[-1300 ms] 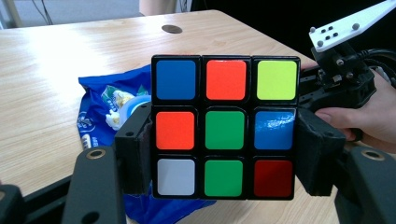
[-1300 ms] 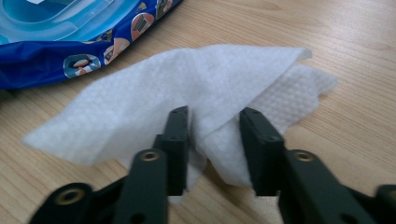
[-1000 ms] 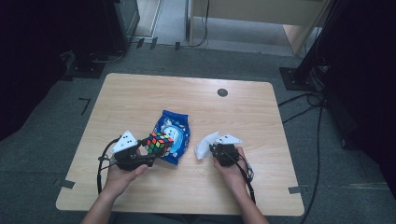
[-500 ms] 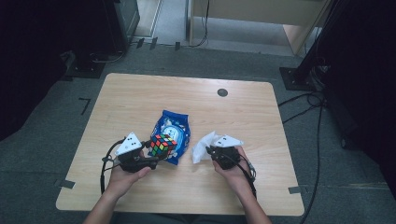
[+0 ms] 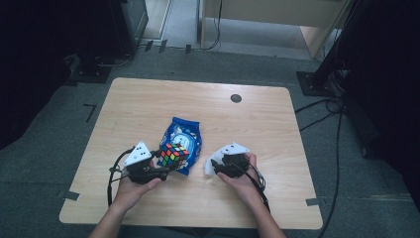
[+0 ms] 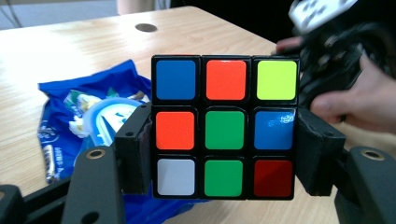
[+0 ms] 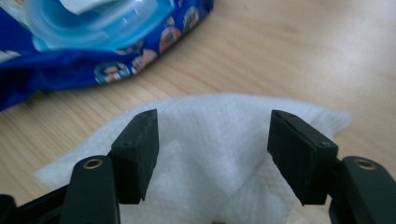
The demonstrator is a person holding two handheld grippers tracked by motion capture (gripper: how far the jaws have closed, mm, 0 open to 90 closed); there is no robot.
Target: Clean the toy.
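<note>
Cube (image 6: 224, 127), clamped between the left gripper's (image 6: 224, 154) fingers above the blue wipes pack (image 5: 181, 141), should be held steady while the right gripper (image 7: 212, 156), fingers spread over the white wipe (image 7: 205, 140) on the bench (image 5: 148, 104), pinches it squarely.

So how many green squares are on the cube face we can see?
2: on the cube in the left gripper, the middle square and the one below it. Other faces are hidden.

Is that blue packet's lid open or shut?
Open: in the right gripper view the packet's clear blue lid stands lifted, with a white wipe showing beneath.
</note>
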